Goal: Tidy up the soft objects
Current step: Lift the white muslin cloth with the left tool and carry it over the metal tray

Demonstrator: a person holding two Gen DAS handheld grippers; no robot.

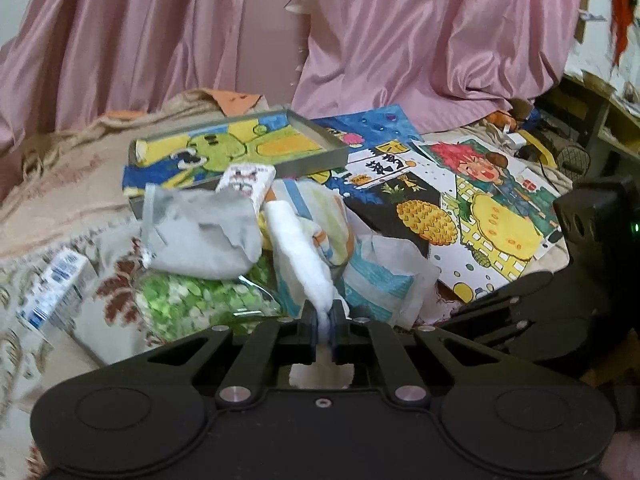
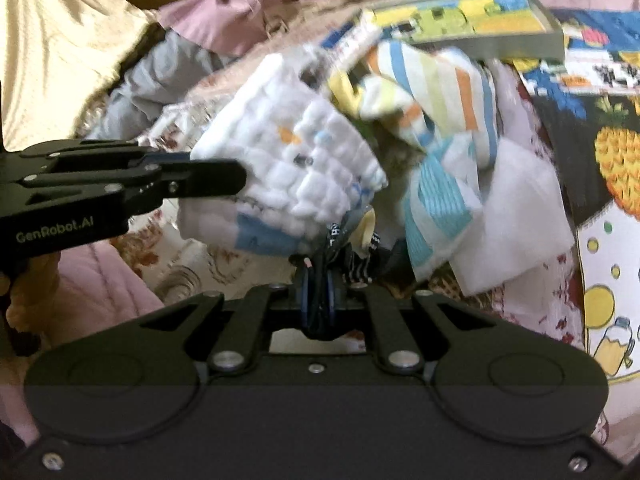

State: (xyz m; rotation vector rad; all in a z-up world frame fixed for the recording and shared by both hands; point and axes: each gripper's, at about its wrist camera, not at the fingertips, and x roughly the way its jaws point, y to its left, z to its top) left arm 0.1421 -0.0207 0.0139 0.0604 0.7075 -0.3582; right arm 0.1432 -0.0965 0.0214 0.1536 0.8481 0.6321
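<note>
My left gripper (image 1: pixel 324 316) is shut on the edge of a white quilted cloth (image 1: pixel 300 248) and holds it above a pile of soft things. In the right wrist view the same cloth (image 2: pixel 296 152) hangs from the left gripper (image 2: pixel 224 178), which enters from the left. My right gripper (image 2: pixel 320 280) is shut on a dark black-and-white patterned fabric item (image 2: pixel 352 260) at the pile's near edge. A striped cloth (image 2: pixel 432 88), a grey cloth (image 1: pixel 204 236) and a white-and-blue cloth (image 1: pixel 384 280) lie in the pile.
A grey tray with a colourful drawing (image 1: pixel 240 148) sits behind the pile. Drawings (image 1: pixel 472 208) cover the bed to the right. A bag of green pieces (image 1: pixel 192 300) and small cartons (image 1: pixel 56 292) lie at left. Pink curtains (image 1: pixel 400 40) hang behind.
</note>
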